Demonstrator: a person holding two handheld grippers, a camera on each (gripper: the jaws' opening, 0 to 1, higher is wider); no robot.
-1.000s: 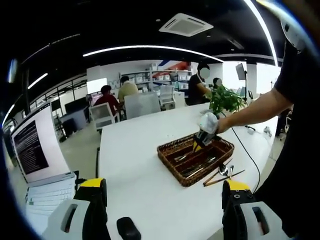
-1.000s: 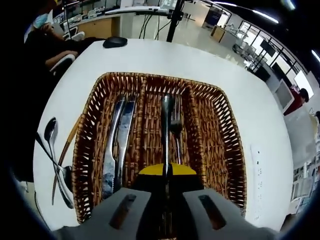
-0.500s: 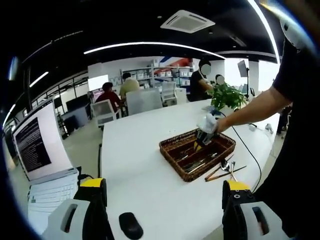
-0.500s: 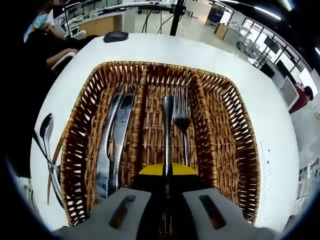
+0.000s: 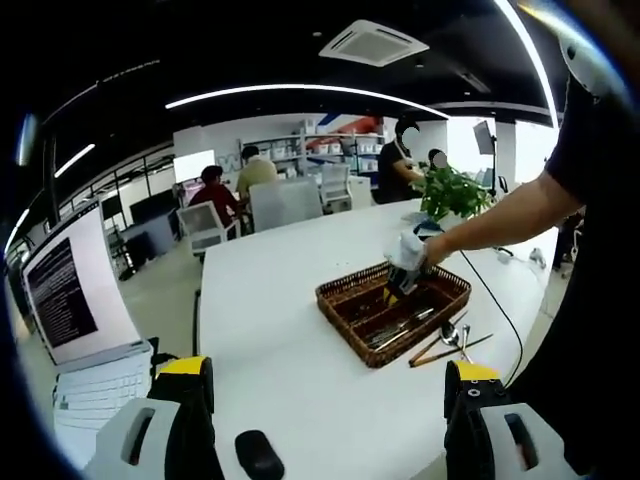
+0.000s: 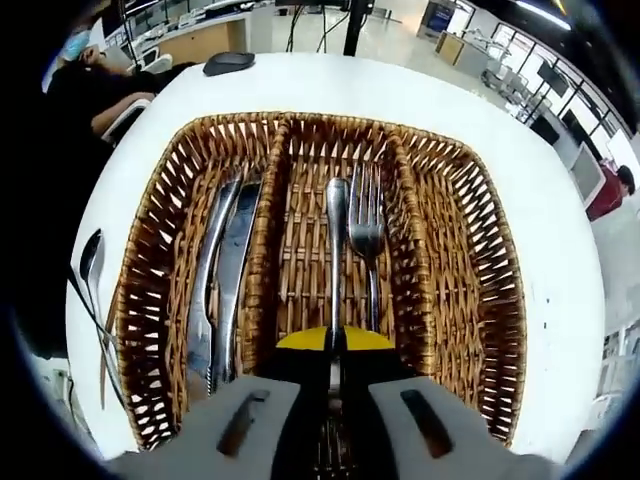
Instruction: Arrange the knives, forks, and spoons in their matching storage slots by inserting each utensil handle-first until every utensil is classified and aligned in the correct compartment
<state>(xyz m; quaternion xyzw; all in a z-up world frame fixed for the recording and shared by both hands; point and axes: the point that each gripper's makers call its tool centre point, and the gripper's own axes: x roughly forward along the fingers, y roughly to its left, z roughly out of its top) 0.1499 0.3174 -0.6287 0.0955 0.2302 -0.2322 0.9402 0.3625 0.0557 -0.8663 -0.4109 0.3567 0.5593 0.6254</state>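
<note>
A brown wicker tray [image 6: 503,300] with three long compartments lies below my right gripper [image 6: 333,345]. That gripper is shut on a steel utensil [image 6: 337,250], its rounded handle end pointing forward over the middle compartment and its head hidden between the jaws. A fork [image 6: 366,235] lies beside it in the same compartment. Two knives [image 6: 225,270] fill the left compartment, and the right compartment holds nothing. In the left gripper view the tray [image 5: 340,296] sits mid-table with the right gripper [image 5: 404,268] over it. My left gripper [image 5: 325,420] stands open, far back from the tray.
Spoons [image 6: 90,265] and thin sticks lie on the white table left of the tray, seen again as loose utensils [image 5: 450,340]. A black mouse [image 5: 257,455] and a laptop [image 5: 65,310] are near the left gripper. A potted plant [image 5: 455,195] stands behind the tray. People sit at the far desks.
My right gripper has moved forward over the tray, bringing the held utensil's handle deeper along the middle compartment beside the fork. The left gripper view has only swayed a little.
</note>
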